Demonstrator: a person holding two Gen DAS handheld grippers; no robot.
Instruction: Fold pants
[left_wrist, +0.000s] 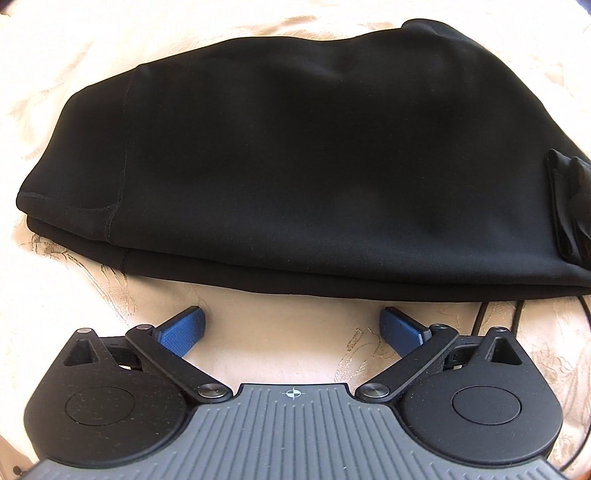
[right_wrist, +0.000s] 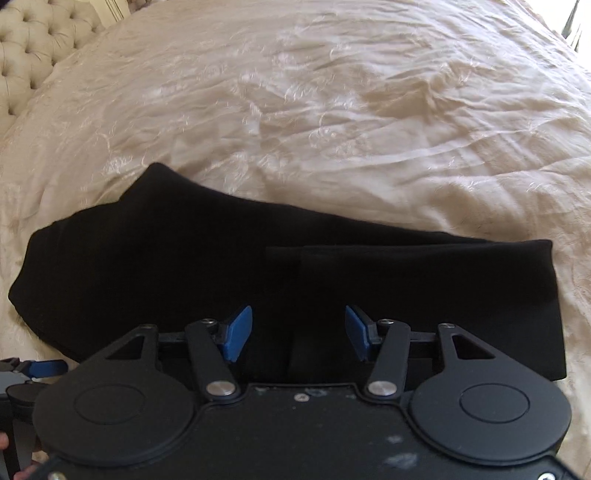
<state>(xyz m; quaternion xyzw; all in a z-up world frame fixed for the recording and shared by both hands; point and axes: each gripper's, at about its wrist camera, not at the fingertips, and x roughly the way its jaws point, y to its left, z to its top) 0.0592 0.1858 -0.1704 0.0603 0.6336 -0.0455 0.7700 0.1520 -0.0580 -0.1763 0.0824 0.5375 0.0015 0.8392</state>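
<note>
The left gripper (left_wrist: 293, 325) hangs released, blue pads spread over bare bedspread (left_wrist: 258, 332) just short of the black pants (left_wrist: 295, 147), which lie ahead, folded in stacked layers. The right gripper (right_wrist: 299, 332) is likewise spread and empty above the pants, probably lining up another fold.

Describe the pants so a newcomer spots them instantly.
Start at the cream embroidered bedspread that covers the bed by the tufted headboard. The black pants lie folded in stacked layers just ahead of the open tongs, the only dark item on the pale fabric.
</note>
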